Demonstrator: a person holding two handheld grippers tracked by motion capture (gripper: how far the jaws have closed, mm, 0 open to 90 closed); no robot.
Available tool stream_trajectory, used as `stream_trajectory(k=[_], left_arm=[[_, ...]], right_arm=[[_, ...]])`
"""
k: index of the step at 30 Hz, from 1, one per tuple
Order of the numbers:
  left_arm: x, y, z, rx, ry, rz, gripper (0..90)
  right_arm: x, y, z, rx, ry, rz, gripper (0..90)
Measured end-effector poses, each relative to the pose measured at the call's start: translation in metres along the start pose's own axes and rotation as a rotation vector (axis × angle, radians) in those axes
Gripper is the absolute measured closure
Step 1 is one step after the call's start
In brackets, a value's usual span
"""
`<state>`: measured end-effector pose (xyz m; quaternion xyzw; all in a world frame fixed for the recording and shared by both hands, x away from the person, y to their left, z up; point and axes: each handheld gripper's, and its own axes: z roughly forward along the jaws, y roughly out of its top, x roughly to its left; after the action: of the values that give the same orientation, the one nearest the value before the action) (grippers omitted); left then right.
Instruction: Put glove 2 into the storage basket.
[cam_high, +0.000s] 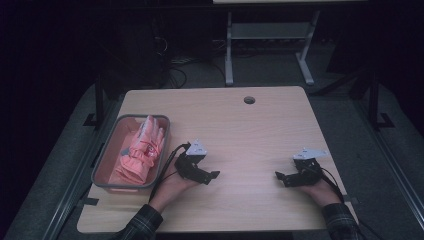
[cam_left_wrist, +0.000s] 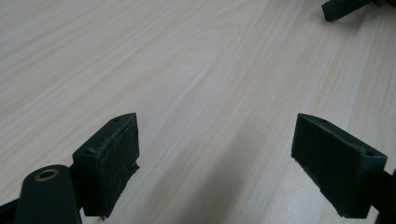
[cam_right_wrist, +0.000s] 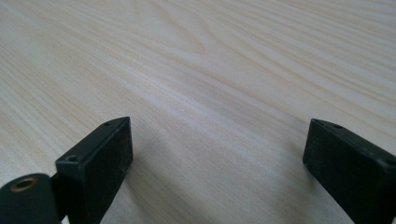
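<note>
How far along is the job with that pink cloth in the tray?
The pink cloth lies bundled in the grey tray at the table's left. Nothing is in hand: the left tongs and right tongs rest open on bare wood, facing each other, apart from the tray. Any handling of the cloth is not under way.

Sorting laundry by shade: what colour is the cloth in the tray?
Salmon pink cloth, best seen in the high view.

Dim surroundings, soft shadows, slight blur
</note>
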<state>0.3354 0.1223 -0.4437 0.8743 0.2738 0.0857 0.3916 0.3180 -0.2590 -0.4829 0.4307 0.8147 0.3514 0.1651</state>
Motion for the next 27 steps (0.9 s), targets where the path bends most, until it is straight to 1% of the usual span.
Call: stream_trajectory(k=[1, 4, 5, 6, 8, 10, 12, 14, 19, 20, 27], left_arm=[[-0.001, -0.003, 0.004, 0.010, 0.001, 0.009, 14.7], [-0.003, -0.006, 0.009, 0.013, 0.003, 0.009, 14.5], [-0.005, -0.007, 0.014, 0.031, 0.013, 0.031, 13.8], [-0.005, -0.007, 0.014, 0.031, 0.013, 0.031, 13.7], [-0.007, -0.008, 0.017, 0.038, 0.021, 0.048, 13.4], [-0.007, -0.009, 0.019, 0.034, 0.023, 0.054, 13.4], [-0.008, -0.011, 0.020, 0.029, 0.025, 0.048, 13.3], [-0.007, -0.014, 0.022, 0.035, 0.018, 0.044, 13.1], [-0.006, -0.021, 0.027, 0.037, 0.029, 0.057, 12.8], [-0.005, -0.022, 0.027, 0.026, 0.028, 0.063, 12.7], [-0.005, -0.022, 0.027, 0.023, 0.026, 0.065, 12.6]], right_arm=[[0.000, 0.000, 0.000, 0.000, 0.000, 0.000, 8.1], [0.000, 0.000, 0.000, 0.000, 0.000, 0.000, 8.1], [0.000, 0.000, 0.000, 0.000, 0.000, 0.000, 8.1], [0.000, 0.000, 0.000, 0.000, 0.000, 0.000, 8.1], [0.000, 0.000, 0.000, 0.000, 0.000, -0.001, 8.1], [0.000, 0.000, 0.000, 0.000, 0.000, -0.001, 8.1], [0.000, 0.000, 0.000, 0.000, 0.000, -0.001, 8.1], [0.000, 0.000, 0.000, -0.001, 0.000, -0.001, 8.1], [0.000, 0.000, 0.000, 0.000, 0.003, 0.000, 8.1], [0.000, 0.000, 0.000, 0.000, 0.003, -0.001, 8.1], [0.000, 0.000, 0.000, 0.000, 0.003, 0.000, 8.1]])
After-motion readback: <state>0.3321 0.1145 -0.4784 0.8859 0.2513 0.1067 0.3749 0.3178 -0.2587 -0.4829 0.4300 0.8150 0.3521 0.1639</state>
